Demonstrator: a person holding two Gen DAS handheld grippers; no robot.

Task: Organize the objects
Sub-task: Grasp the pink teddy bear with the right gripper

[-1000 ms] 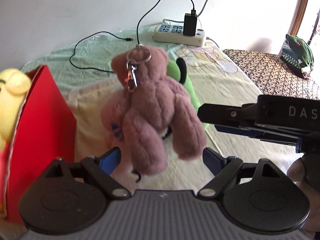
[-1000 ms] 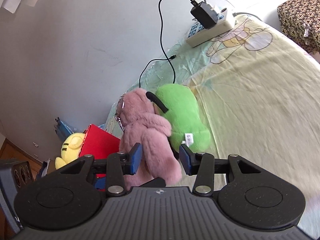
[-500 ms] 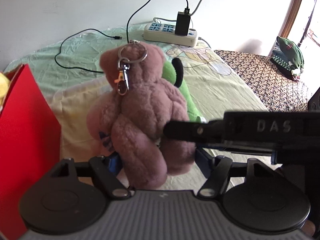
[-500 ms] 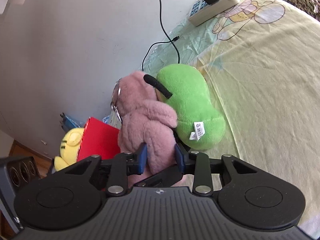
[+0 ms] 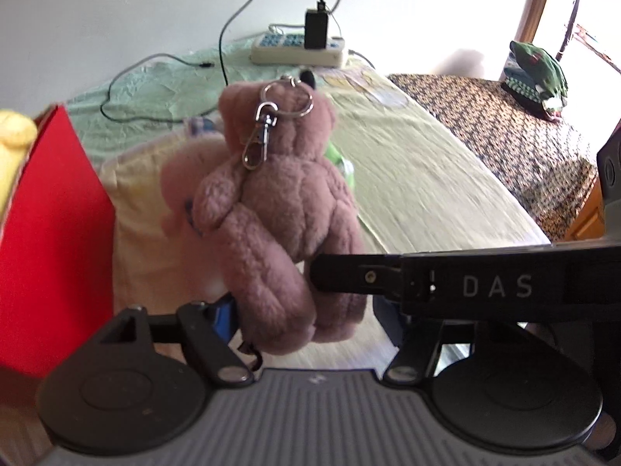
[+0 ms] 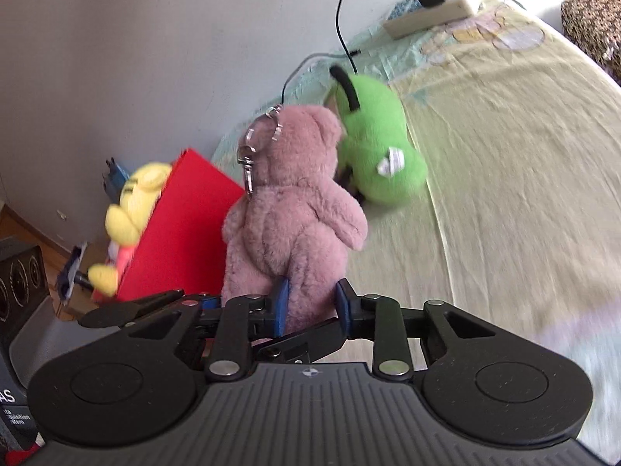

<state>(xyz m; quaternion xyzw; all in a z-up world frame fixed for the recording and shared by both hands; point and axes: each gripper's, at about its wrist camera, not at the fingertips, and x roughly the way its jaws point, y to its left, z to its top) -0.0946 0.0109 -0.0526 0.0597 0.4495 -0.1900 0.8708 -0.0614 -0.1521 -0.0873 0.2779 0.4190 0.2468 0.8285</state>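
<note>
At the bottom of the frame, my right claw [image 6: 308, 306] grips the pink bear [image 6: 293, 213] by its lower body, held clear of the bed [image 6: 504, 155]; my left claw [image 5: 306, 324] sits open around its legs. Left of centre stands the red box [image 6: 182, 233], a yellow plush [image 6: 134, 202] already inside. Farther back, the green plush [image 6: 378, 155] lies unsorted. About a third done, I judge.

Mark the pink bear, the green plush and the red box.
pink bear [image 6: 291, 229]: right wrist view, middle of its back.
green plush [image 6: 376, 128]: right wrist view, middle of its body, above the white tag.
red box [image 5: 50, 233]: left wrist view, its flat red side wall.
</note>
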